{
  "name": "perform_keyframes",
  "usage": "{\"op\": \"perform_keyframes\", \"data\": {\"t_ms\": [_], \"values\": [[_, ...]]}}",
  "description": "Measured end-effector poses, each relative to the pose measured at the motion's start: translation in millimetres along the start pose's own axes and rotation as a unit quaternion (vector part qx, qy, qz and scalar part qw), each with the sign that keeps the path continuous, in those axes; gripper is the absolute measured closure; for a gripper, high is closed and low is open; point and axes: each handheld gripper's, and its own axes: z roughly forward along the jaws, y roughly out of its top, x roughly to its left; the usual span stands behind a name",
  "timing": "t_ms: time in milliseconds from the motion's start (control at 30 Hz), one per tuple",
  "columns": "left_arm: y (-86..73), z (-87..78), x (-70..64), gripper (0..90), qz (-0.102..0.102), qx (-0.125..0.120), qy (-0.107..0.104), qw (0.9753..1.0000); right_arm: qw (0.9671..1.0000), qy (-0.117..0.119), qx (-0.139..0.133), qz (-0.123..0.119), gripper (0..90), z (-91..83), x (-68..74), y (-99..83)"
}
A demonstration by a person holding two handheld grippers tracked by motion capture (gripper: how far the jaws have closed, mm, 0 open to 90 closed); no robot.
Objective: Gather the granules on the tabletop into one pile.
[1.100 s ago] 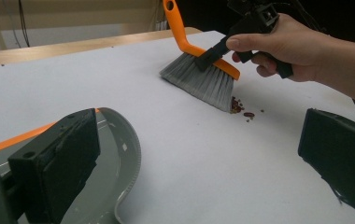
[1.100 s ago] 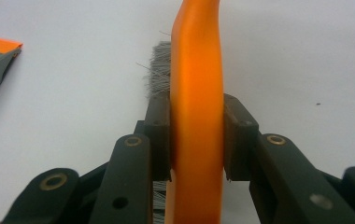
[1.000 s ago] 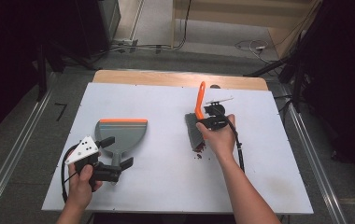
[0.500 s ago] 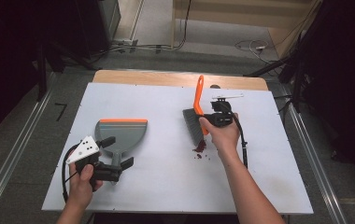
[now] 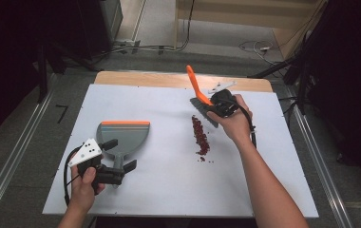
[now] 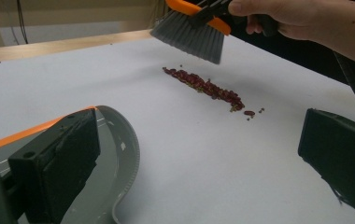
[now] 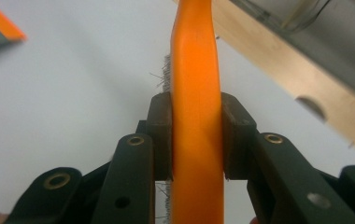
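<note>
Right gripper [image 5: 215, 105]: I'm pinching the brush [image 7: 195, 93] handle.
Left gripper [image 5: 117, 156]: I'm holding it spread around the dustpan [image 5: 123, 135] handle.
Left: red bits [image 5: 200, 134], at the dustpan's 3 o'clock, awaiting sweeping.

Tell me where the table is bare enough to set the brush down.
Free: the white table between the dustpan and the line of red beans, the whole near edge, and the far left corner beyond the dustpan. Crowded: the far right, where the right gripper holds the brush above the beans, and the near left around the left gripper.
</note>
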Motion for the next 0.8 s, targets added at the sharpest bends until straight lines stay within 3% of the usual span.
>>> {"op": "perform_keyframes", "data": {"t_ms": [100, 167, 333, 500, 633, 700, 800], "values": [[-0.7, -0.2, 1.0, 0.0, -0.001, 0.000, 0.000, 1.0000, 0.9985, -0.016, 0.012, -0.050, 68.4, 13.1, 0.2, 5.9], [-1.1, -0.5, 1.5, 0.0, -0.002, 0.000, 0.001, 1.0000, 0.9973, -0.017, 0.016, -0.070, 68.4, 21.6, -0.9, 7.7], [-1.8, -0.7, 2.6, 0.0, -0.002, 0.001, 0.002, 1.0000, 0.9903, -0.031, 0.030, -0.132, 68.4, 40.6, 2.5, 7.8], [-2.0, -1.0, 3.0, 0.0, -0.002, 0.003, 0.001, 1.0000, 0.9821, -0.001, 0.038, -0.184, 68.9, 46.7, 16.6, 5.7], [-1.7, -1.2, 2.2, 0.0, -0.004, 0.001, 0.001, 1.0000, 0.9788, 0.028, 0.037, -0.200, 68.8, 43.1, 23.9, -1.6], [-1.5, -0.8, 1.5, 0.0, -0.003, 0.001, 0.000, 1.0000, 0.9794, 0.034, 0.032, -0.196, 68.7, 40.1, 25.9, -6.2], [-1.2, -0.2, 0.0, 0.0, -0.002, 0.003, 0.001, 1.0000, 0.9778, 0.045, 0.026, -0.203, 68.4, 35.8, 28.1, -12.3]]}}
